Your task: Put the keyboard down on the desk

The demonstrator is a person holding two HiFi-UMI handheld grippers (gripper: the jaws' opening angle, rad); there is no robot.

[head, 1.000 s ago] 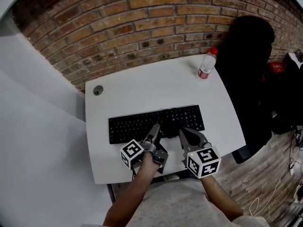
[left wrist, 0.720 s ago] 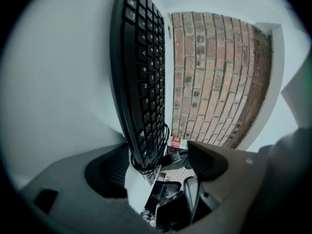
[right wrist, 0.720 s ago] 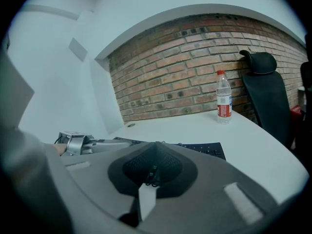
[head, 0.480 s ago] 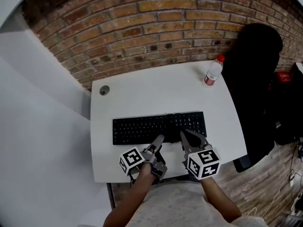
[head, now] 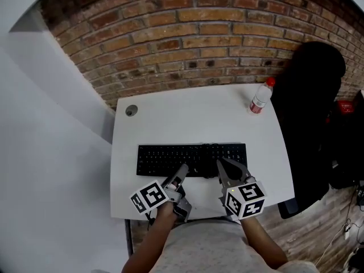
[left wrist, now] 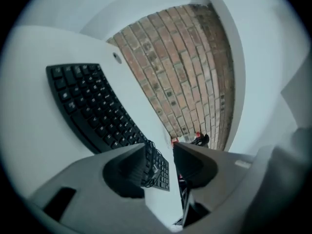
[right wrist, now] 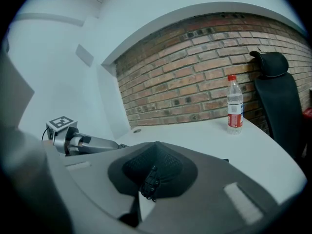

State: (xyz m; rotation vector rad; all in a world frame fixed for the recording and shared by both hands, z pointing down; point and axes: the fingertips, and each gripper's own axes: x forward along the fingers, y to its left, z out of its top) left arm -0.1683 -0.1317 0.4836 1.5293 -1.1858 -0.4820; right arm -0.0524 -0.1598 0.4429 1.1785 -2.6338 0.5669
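Keyboard point(head: 190, 159) flat on worktop point(head: 187, 118); right gripper point(head: 219, 164) clamps its near edge, seemingly steadying it, left gripper point(head: 182, 168) (empty) closing.

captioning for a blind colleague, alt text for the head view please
A black keyboard lies flat on a white desk before a brick wall. The right gripper has its tongs closed on the keyboard's near edge; the left gripper, beside it, is closing its tongs with nothing between them. A water bottle stands at the far right corner.
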